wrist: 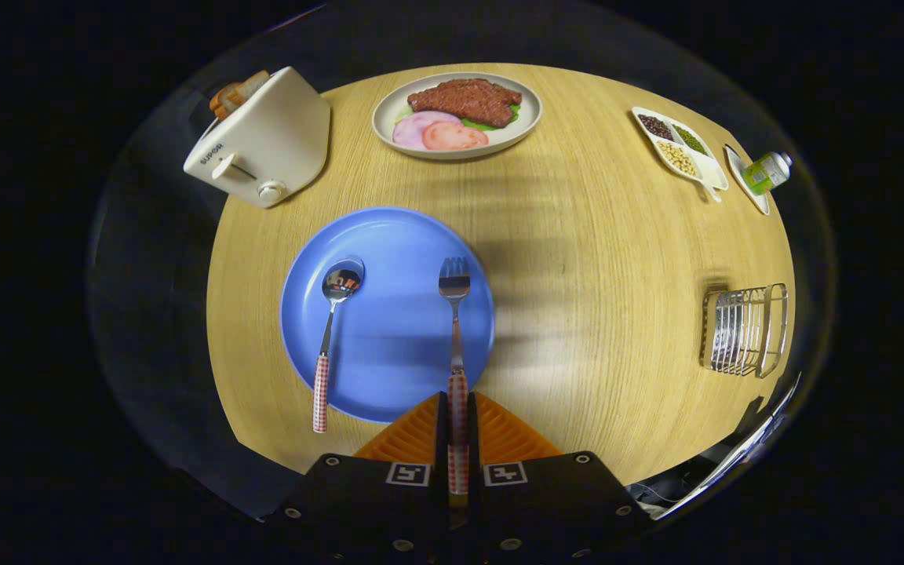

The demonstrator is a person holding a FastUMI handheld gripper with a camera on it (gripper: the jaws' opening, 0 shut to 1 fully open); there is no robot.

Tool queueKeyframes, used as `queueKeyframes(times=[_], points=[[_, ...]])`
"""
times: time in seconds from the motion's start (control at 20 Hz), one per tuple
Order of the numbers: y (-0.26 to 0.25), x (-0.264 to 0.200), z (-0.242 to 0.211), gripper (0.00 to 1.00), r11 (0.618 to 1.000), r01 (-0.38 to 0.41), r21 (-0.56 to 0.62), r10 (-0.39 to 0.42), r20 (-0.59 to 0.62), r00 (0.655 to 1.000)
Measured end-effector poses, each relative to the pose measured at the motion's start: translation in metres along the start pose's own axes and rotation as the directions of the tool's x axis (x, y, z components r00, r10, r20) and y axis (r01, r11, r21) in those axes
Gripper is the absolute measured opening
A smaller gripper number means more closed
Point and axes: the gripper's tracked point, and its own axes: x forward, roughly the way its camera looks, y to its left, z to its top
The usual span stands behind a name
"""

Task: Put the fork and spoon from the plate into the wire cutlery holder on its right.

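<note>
Nearest the camera, the claw [457, 439] has its two fingers drawn together on the checked handle of the fork [454, 329], both pressing on its sides near the handle's end. That fork lies with its tines on the blue plate [389, 235] and its handle running back over the plate's near rim. One spoon [332, 314] lies on the same plate, off to the left, its handle likewise overhanging the rim. Judged from appearance, both pieces are light, stiff metal with polished, likely slippery stems; the patterned handle seems the surest place to grip, and a hold so far back may let the tine end droop. One wire cutlery holder [745, 329] stands on the tabletop [593, 259] well apart to the right. Count of other items: one toaster [260, 145] with bread in its slot, one plate of meat [457, 115], one divided dish of beans [679, 145], one small bottle [766, 171].
</note>
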Motion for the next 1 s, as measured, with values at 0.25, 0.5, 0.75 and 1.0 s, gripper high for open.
queueKeyframes(times=[0.25, 0.5, 0.75, 1.0], points=[[-0.005, 0.006, -0.005, 0.08, 0.999, -0.031, -0.021, 0.031, -0.007, 1.0], [-0.002, -0.001, 0.002, 0.05, 0.995, -0.072, -0.075, 0.076, 0.049, 0.996], [-0.025, -0.034, 0.009, 0.05, 0.992, -0.074, -0.099, 0.085, 0.114, 0.99], [-0.085, -0.075, 0.01, 0.05, 0.999, -0.039, -0.036, 0.044, 0.16, 0.986]])
